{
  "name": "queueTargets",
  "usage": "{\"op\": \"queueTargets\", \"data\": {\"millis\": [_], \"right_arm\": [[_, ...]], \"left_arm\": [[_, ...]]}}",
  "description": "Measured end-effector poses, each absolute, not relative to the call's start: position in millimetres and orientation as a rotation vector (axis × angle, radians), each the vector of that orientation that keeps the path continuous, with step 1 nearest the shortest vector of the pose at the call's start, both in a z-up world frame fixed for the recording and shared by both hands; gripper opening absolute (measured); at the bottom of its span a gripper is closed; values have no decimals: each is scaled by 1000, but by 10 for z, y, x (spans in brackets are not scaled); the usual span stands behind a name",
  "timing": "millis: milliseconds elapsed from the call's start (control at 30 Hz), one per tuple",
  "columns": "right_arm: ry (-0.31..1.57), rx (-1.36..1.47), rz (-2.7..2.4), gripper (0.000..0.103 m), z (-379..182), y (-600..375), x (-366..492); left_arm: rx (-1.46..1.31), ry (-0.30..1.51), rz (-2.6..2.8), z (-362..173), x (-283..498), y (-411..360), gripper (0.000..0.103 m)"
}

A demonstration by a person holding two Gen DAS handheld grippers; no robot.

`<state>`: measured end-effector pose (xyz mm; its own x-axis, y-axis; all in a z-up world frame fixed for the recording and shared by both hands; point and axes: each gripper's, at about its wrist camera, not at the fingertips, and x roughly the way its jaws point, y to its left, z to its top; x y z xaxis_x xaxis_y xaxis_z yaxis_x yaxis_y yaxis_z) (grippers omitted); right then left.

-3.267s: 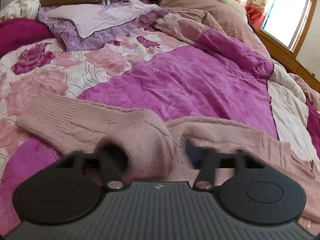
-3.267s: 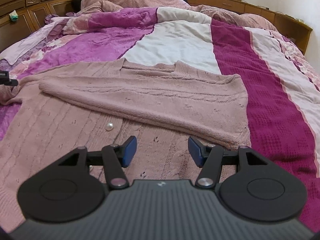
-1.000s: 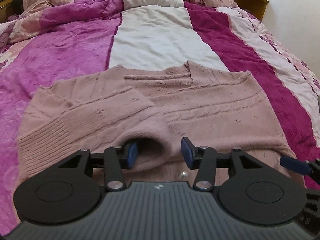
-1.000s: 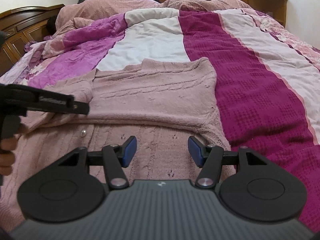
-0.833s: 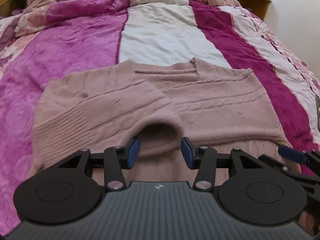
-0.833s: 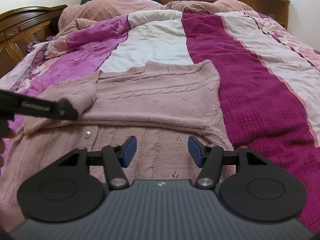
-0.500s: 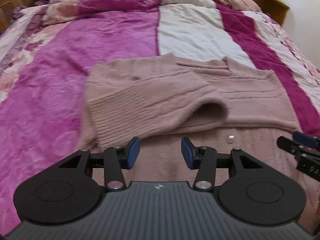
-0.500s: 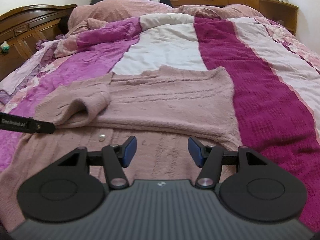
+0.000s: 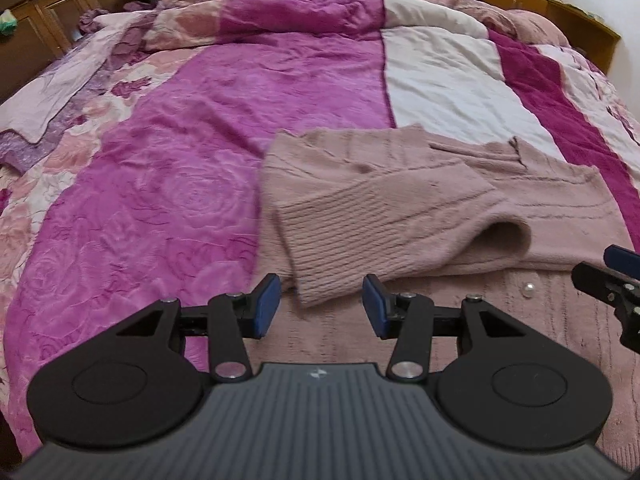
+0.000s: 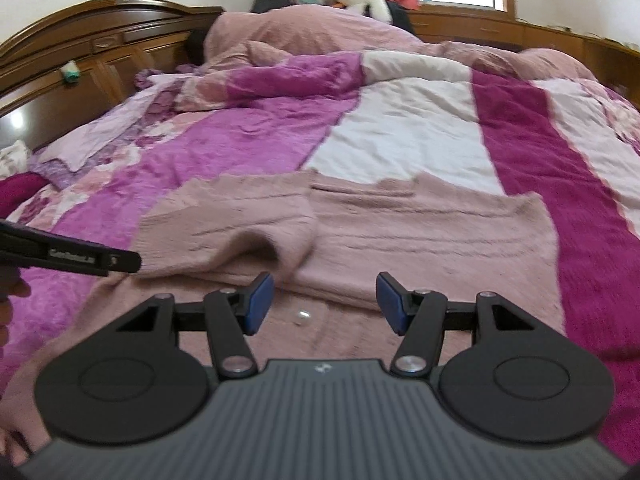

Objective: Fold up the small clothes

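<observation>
A pink knit cardigan (image 9: 420, 184) lies flat on the bed, both sleeves folded across its body; it also shows in the right wrist view (image 10: 420, 224). The left sleeve's ribbed cuff (image 9: 332, 248) ends just in front of my left gripper (image 9: 320, 304), which is open and empty. My right gripper (image 10: 322, 302) is open and empty above the cardigan's lower body, near a pearl button (image 10: 303, 315). The button also shows in the left wrist view (image 9: 529, 290), beside the right gripper's tip (image 9: 608, 276). The left gripper's finger (image 10: 80, 258) shows at the left of the right wrist view.
The bed has a quilt (image 9: 180, 140) in magenta, white and dark red stripes. A lilac pillow (image 9: 52, 96) lies at the left. A wooden headboard (image 10: 80, 52) and a heaped pink blanket (image 10: 304, 36) stand at the far end.
My left gripper let go of the sleeve it had carried across the cardigan, then drew back and swung left. My right gripper stayed open and shifted left.
</observation>
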<state>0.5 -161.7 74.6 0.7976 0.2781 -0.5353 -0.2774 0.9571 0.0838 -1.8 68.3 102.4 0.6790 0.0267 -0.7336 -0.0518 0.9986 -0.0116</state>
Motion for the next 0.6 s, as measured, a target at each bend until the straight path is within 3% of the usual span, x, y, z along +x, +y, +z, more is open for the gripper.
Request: {"op": "queueTargets", "data": {"millis": [600], "right_arm": [[533,-45,481,59,800,-930,195]], "left_arm": [[-96,826,168,984,-137,1124,54]]}}
